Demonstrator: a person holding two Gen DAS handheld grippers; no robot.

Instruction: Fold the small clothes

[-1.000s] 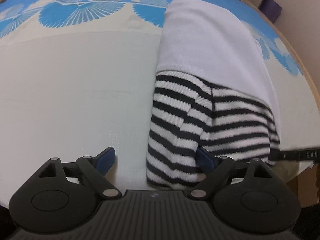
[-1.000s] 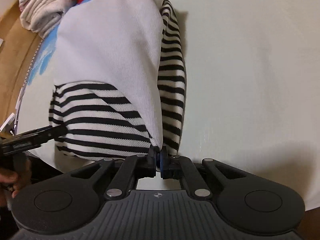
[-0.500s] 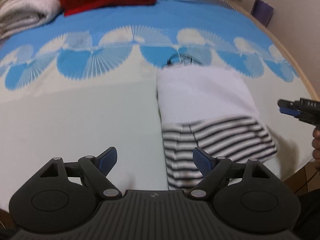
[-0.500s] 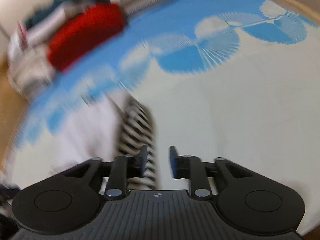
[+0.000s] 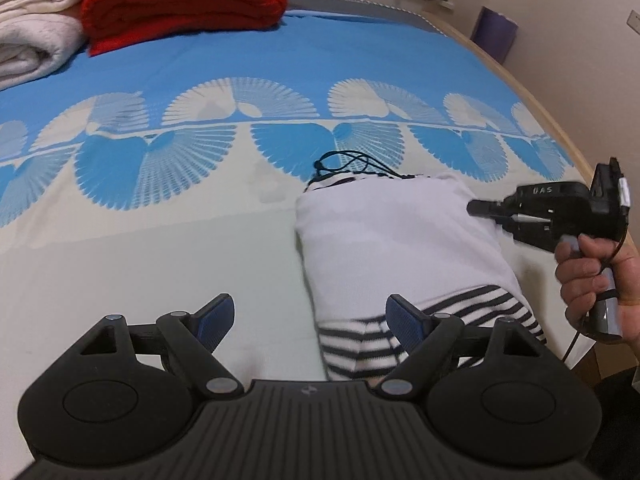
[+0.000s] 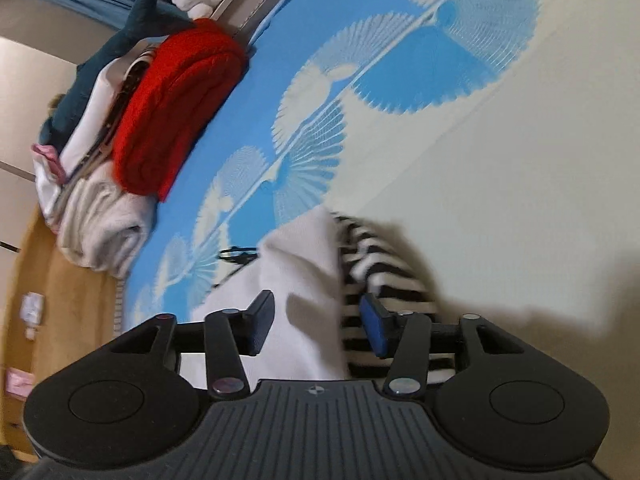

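A folded white garment with black-and-white striped parts [image 5: 396, 248] lies on the bed sheet [image 5: 160, 248]; it also shows in the right wrist view [image 6: 304, 264]. A thin black cord [image 5: 348, 162] lies at its far end. My left gripper [image 5: 308, 320] is open and empty, raised above the garment's near left edge. My right gripper [image 6: 316, 324] is open and empty, tilted and lifted over the garment. In the left wrist view the right gripper [image 5: 480, 208] is held in a hand at the right, above the garment's right side.
A folded red blanket [image 5: 180, 0] and white towels [image 5: 32, 36] are stacked at the bed's far left. Plush toys [image 6: 152, 20] sit behind them. The bed's wooden edge [image 5: 560, 136] runs along the right. A purple box [image 5: 496, 36] stands by the wall.
My right gripper let go of the garment, opened and lifted away, tilting. My left gripper pulled back and up from the garment, staying open. The garment now lies folded shorter.
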